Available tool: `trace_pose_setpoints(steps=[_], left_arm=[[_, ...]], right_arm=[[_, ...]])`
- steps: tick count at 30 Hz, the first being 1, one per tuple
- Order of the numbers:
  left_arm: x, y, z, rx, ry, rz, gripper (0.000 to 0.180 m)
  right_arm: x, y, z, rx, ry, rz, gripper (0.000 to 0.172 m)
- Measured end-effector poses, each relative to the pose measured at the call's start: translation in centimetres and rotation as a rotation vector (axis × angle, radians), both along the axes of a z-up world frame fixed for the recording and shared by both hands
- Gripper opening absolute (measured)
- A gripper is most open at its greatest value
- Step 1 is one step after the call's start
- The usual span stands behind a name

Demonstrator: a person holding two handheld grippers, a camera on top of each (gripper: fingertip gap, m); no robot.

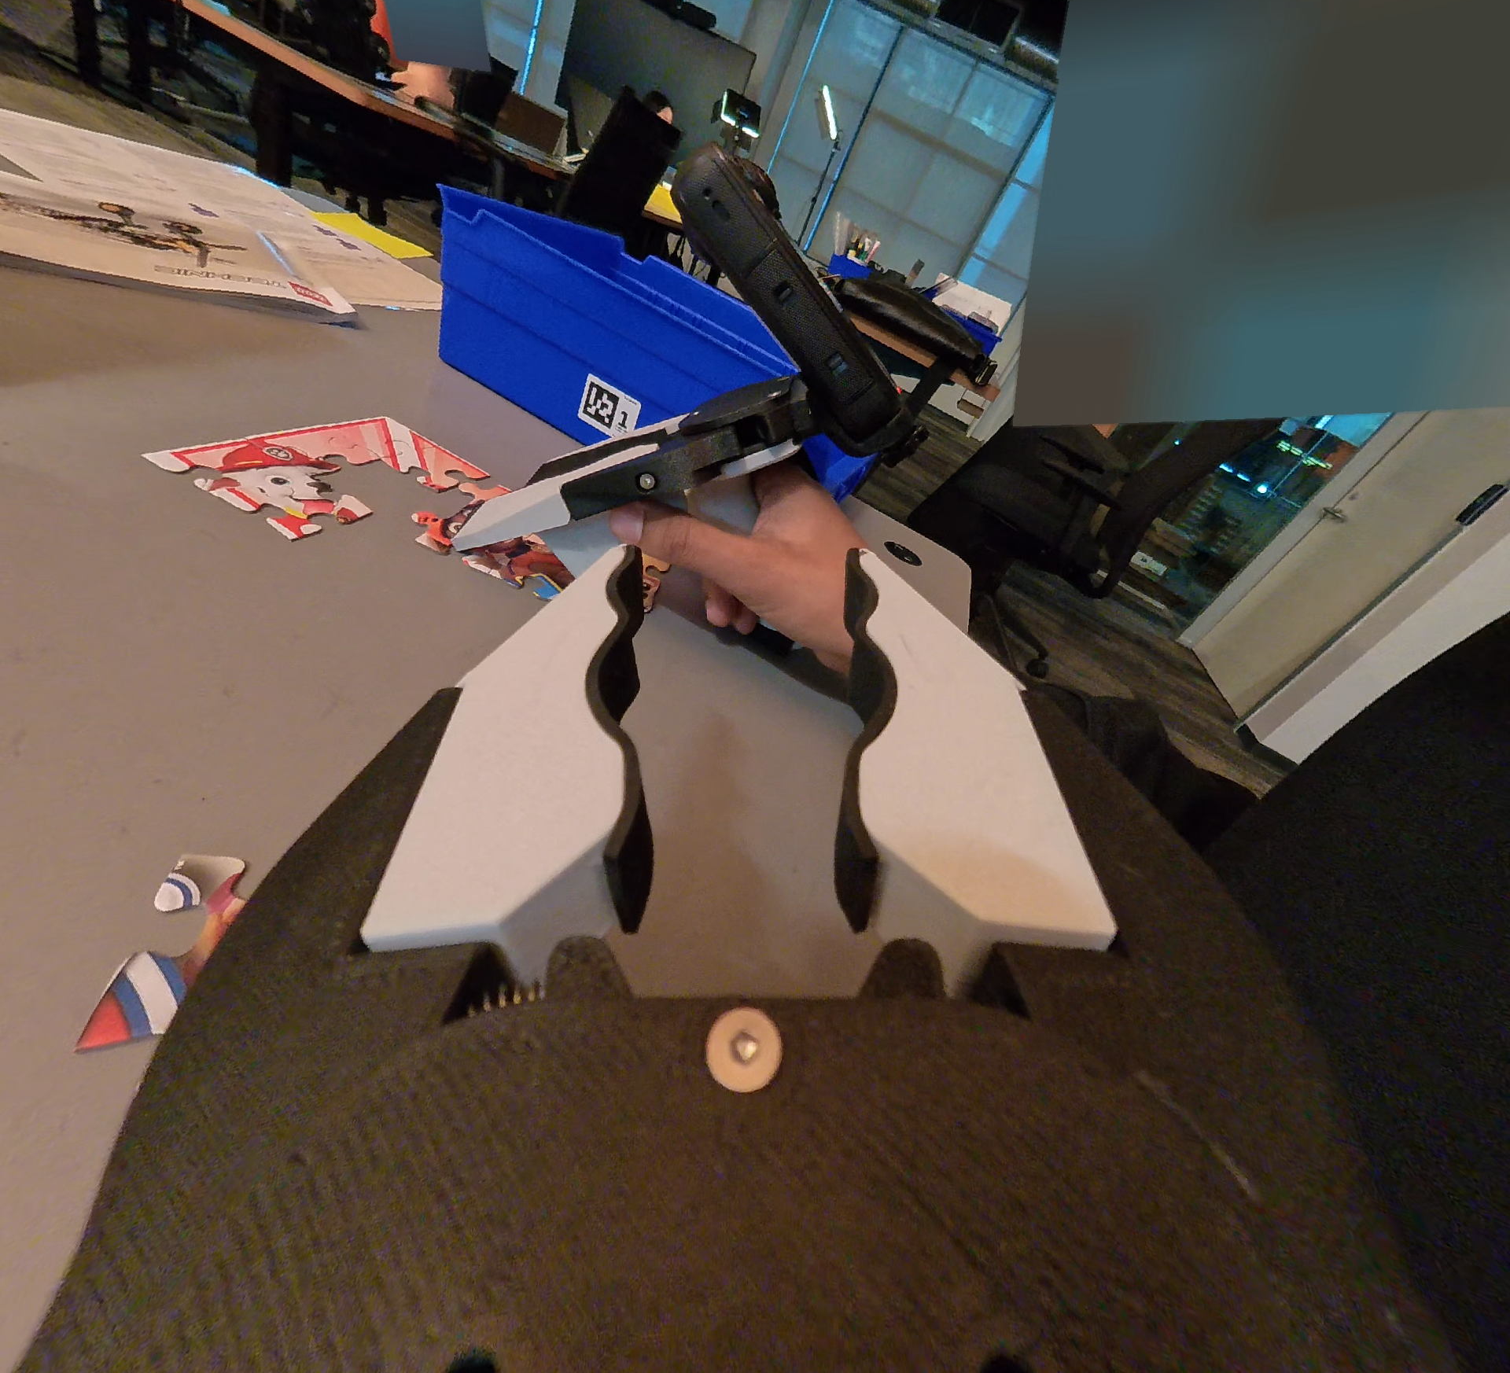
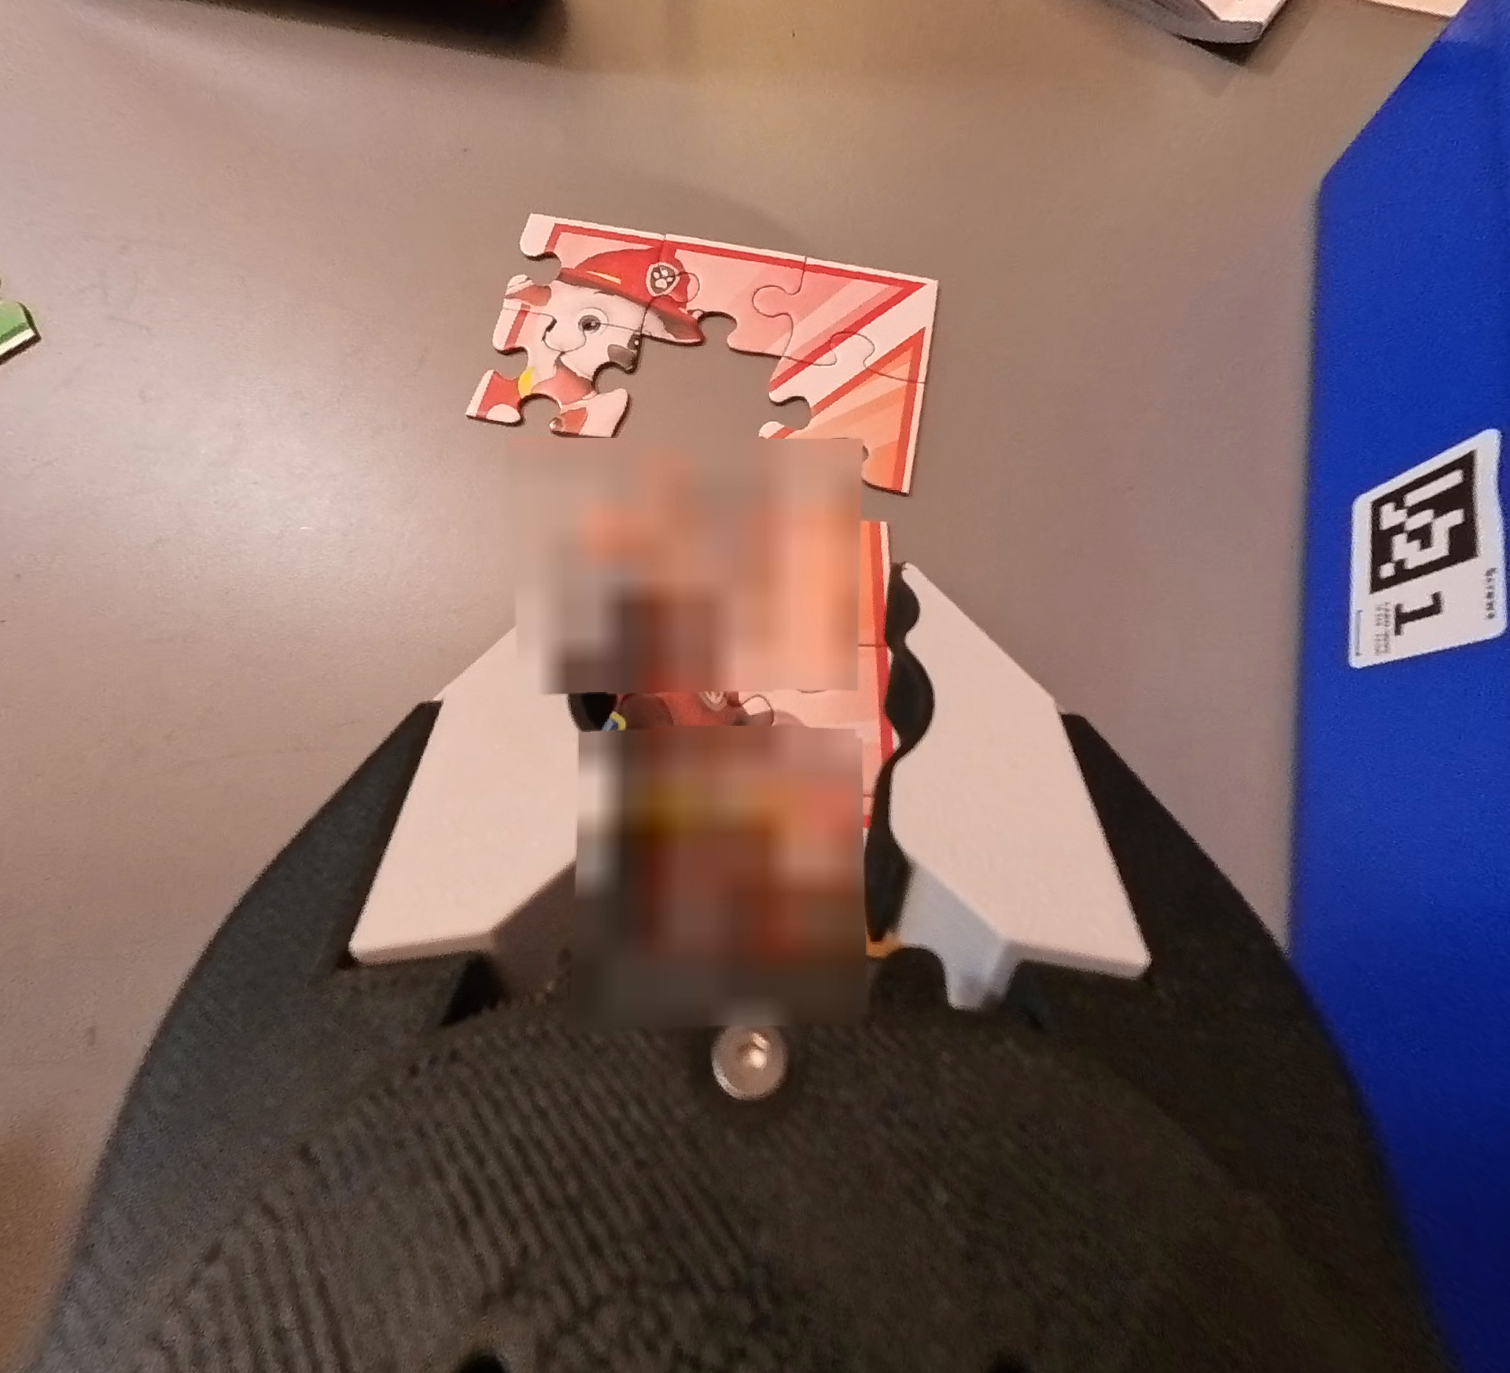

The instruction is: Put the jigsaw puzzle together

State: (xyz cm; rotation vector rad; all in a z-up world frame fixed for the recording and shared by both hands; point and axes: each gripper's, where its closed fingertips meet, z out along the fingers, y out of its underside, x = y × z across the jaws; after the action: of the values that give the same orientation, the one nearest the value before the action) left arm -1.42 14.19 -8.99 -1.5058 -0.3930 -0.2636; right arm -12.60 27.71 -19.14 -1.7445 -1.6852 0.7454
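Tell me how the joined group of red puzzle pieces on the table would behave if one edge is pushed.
The joined puzzle pieces look thin and flat, so they would probably slide on the smooth grey table, not roll or tip. Only small tabs link them, so they may bend or separate if lifted by one edge.

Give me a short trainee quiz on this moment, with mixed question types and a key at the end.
1. True or false: the left gripper has a puzzle piece between its fingers.
2. What colour is the bin standing on the table? A green, B blue, C yellow.
3. Fill in the blank: the right gripper points at a partly joined ___ lying flat on the table.

Key
1. False. Only bare table shows between its fingers.
2. B.
3. Puzzle.
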Motion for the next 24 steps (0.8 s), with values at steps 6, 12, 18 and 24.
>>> trace_pose_setpoints(steps=[6, 12, 18, 24], left_arm=[[0.0, 0.0, 0.0, 0.001, -0.002, -0.001, 0.047], [0.0, 0.0, 0.0, 0.002, -0.003, -0.003, 0.047], [0.1, 0.0, 0.0, 0.003, -0.004, -0.005, 0.047], [0.1, 0.0, 0.0, 0.002, -0.005, -0.007, 0.047]], right_arm=[[-0.2, 0.1, 0.7, 0.012, 0.030, 0.003, 0.049], [-0.2, 0.5, 0.1, 0.002, -0.002, -0.015, 0.068], [0.0, 1.1, -0.1, -0.001, -0.003, -0.039, 0.071], [0.0, 1.1, 0.0, -0.002, 0.000, -0.043, 0.064]])
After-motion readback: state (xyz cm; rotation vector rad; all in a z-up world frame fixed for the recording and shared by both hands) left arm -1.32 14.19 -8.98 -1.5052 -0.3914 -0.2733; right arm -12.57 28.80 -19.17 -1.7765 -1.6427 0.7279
